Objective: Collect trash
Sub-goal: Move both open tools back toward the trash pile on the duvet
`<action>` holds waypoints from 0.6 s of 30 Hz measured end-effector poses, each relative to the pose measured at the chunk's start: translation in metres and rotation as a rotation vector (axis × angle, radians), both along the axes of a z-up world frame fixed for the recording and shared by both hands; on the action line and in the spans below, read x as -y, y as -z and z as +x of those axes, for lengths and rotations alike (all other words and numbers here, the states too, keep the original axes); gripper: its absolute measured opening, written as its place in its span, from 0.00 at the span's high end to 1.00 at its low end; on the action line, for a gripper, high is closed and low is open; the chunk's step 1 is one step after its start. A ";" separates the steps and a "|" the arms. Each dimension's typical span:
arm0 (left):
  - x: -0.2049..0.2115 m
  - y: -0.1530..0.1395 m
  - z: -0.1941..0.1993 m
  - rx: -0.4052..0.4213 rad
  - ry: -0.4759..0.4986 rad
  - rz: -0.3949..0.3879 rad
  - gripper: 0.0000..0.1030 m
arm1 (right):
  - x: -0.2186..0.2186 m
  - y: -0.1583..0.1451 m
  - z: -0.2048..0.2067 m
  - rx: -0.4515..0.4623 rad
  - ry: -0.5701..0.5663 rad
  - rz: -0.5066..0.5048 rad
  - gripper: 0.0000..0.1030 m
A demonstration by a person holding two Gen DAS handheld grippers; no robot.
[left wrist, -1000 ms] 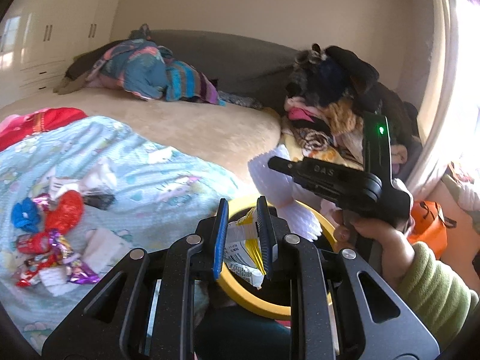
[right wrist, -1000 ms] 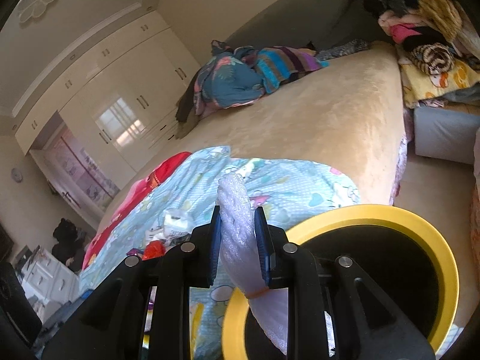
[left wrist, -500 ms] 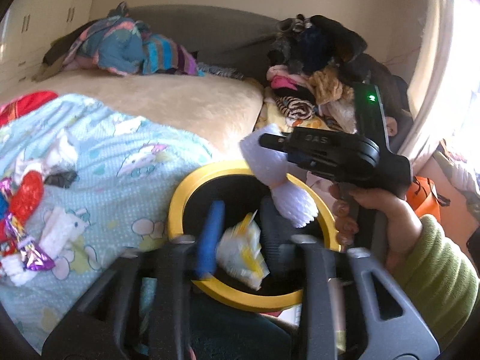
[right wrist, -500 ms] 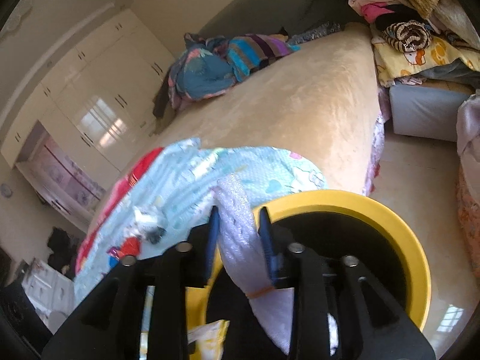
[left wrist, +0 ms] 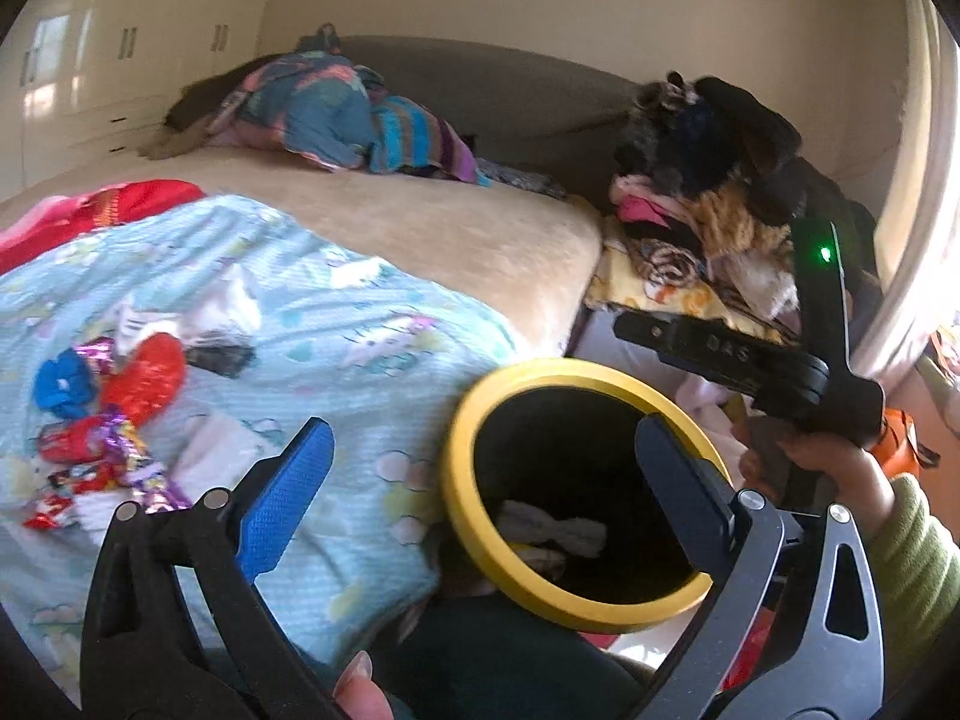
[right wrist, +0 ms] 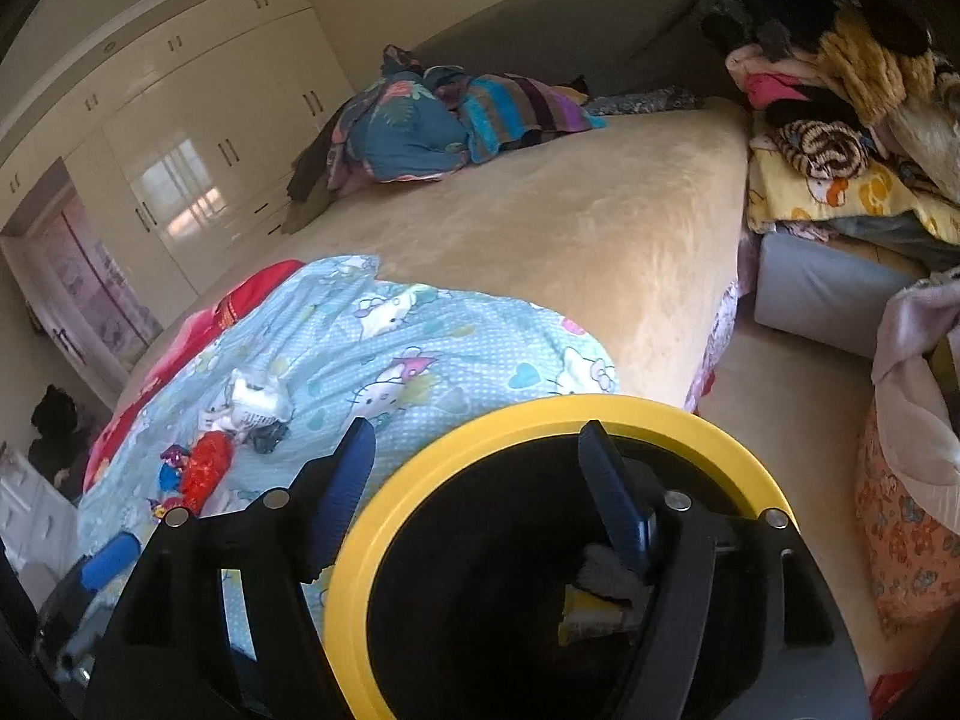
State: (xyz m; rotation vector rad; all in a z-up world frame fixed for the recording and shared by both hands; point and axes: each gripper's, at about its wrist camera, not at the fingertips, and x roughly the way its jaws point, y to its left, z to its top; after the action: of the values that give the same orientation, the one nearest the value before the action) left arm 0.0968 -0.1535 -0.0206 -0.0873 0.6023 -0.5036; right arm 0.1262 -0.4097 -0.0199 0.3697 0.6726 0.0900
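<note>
Left gripper [left wrist: 480,480]: jaws wide apart, empty; blue ribbed pad [left wrist: 282,504] over the quilt [left wrist: 336,372], dark finger [left wrist: 684,498] over the bin [left wrist: 459,498]. Right gripper [right wrist: 480,480]: jaws likewise spread, nothing between them; left finger [right wrist: 342,492] outside the yellow rim, right finger [right wrist: 612,498] above the black interior. Seen from the left wrist view as a black handle with a green light, gripped in a hand [left wrist: 840,468] with a green sleeve, just beyond the bin.

Bin: round, black inside, smooth yellow rim, standing against the bed edge. Inside: white ribbed foam piece [left wrist: 552,531] at the bottom, with a yellow-and-white wrapper [right wrist: 585,612] beside it.

Remaining trash: loose cluster on the quilt, well apart from the bin. Red foil wrapper [left wrist: 147,375], blue wrapper [left wrist: 63,384], shiny purple-silver scraps [left wrist: 129,456], crumpled white paper [left wrist: 231,300], small dark scrap [left wrist: 219,357].

Surface: bed [left wrist: 468,228] with tan, plush cover; pale blue cartoon-print quilt, wrinkled, over the near corner; red fabric [left wrist: 102,210] along its far edge; striped, multicoloured bundle of bedding [left wrist: 342,120] near the grey headboard.

Room: glossy cream wardrobe [right wrist: 198,138] with dark bar handles; tall heap of clothes [left wrist: 708,192] beside the bed, knitted and printed fabrics on a grey box [right wrist: 828,294]; beige floor [right wrist: 786,408].
</note>
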 end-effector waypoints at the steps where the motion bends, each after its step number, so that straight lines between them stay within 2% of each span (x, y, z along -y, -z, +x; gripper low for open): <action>1: -0.005 -0.002 0.000 0.005 -0.015 -0.003 0.10 | -0.004 -0.002 -0.001 0.005 -0.007 -0.003 0.33; 18: -0.061 -0.024 -0.002 0.068 -0.166 -0.054 0.10 | -0.055 -0.034 -0.011 0.114 -0.092 -0.042 0.25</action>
State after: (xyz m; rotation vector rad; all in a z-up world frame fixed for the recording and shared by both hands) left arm 0.0945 -0.0925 0.0035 -0.1691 0.5106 -0.3606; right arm 0.1154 -0.3543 0.0139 0.2910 0.5778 0.1831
